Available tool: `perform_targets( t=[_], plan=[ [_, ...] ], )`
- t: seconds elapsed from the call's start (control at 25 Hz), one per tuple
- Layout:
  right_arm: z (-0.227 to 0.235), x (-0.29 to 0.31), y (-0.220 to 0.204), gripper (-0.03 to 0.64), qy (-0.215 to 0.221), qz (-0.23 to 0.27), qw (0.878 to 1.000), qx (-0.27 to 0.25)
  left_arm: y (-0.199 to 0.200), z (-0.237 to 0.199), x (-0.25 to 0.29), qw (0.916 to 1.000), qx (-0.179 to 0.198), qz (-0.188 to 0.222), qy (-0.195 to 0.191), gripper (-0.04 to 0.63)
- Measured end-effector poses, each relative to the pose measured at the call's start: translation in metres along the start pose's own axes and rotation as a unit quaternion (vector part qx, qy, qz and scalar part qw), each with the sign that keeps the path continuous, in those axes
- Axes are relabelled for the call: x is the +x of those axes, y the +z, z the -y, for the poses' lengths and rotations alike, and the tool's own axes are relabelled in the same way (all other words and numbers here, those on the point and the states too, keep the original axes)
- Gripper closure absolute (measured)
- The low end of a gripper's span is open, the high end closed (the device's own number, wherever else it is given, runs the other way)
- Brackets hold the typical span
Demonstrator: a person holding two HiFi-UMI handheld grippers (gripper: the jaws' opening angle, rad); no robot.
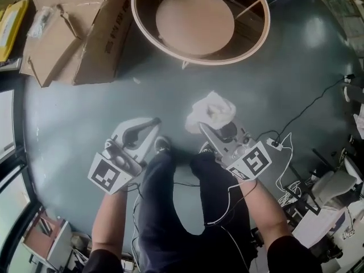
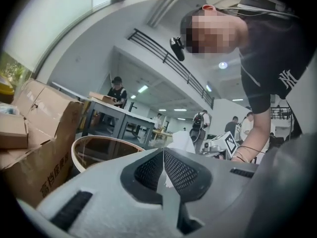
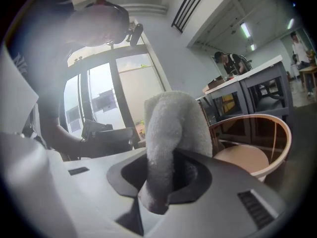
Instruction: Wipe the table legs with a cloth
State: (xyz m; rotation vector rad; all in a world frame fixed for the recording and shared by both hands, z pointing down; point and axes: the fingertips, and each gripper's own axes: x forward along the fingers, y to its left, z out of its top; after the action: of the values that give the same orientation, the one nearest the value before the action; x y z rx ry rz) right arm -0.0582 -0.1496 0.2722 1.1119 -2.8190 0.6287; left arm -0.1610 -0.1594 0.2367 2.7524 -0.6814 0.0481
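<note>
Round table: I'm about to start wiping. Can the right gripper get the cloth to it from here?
Probably yes: the right gripper, shut on the cloth, points toward the round table, with only open floor between them.

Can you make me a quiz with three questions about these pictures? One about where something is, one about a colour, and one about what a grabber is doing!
1. Where do the brown cardboard boxes lie in the head view?
A. bottom right
B. top left, beside the round wooden-rimmed table
C. between the grippers

2. What colour is the fluffy cloth?
A. red
B. black
C. white

3. How is the left gripper?
A. shut, holding nothing
B. shut on the cloth
C. wide open

Answers:
1 B: the boxes fill that corner.
2 C: it looks white in the head view.
3 A: its jaws meet with nothing between them, and it is the right gripper that holds the cloth.
</note>
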Motion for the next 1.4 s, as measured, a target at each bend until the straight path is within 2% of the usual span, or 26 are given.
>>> perform_targets(
  t=[0.2, 0.48, 0.64, 0.76, 1.0, 1.24, 1.4],
  plan=[
    [0.040, 0.038, -0.042, 0.532, -0.004, -0.008, 0.999, -0.033, -0.030, -0.047, 0.010, 0.9989, 0.046, -0.006, 0.005, 0.584],
    [0.091, 0.064, -0.111, 0.532, -0.020, -0.010, 0.998, -0.051, -0.075, -0.086, 0.037, 0.9965, 0.082, -0.015, -0.012, 0.584],
    [0.124, 0.080, -0.148, 0.532, -0.044, 0.014, 0.999, -0.010, -0.099, -0.107, 0.056, 0.9920, 0.119, -0.032, -0.027, 0.584],
    [0.132, 0.093, -0.170, 0.532, -0.038, 0.031, 0.999, -0.015, -0.112, -0.117, 0.065, 0.9881, 0.139, -0.043, -0.050, 0.584],
    [0.148, 0.111, -0.193, 0.532, -0.014, 0.075, 0.996, -0.054, -0.136, -0.114, 0.086, 0.9790, 0.158, -0.037, -0.124, 0.584],
    [0.172, 0.126, -0.211, 0.532, -0.041, 0.086, 0.992, -0.077, -0.158, -0.120, 0.094, 0.9732, 0.189, -0.018, -0.130, 0.584],
    [0.189, 0.127, -0.214, 0.532, -0.070, 0.089, 0.990, -0.084, -0.182, -0.129, 0.098, 0.9709, 0.195, -0.027, -0.137, 0.584]
  ],
)
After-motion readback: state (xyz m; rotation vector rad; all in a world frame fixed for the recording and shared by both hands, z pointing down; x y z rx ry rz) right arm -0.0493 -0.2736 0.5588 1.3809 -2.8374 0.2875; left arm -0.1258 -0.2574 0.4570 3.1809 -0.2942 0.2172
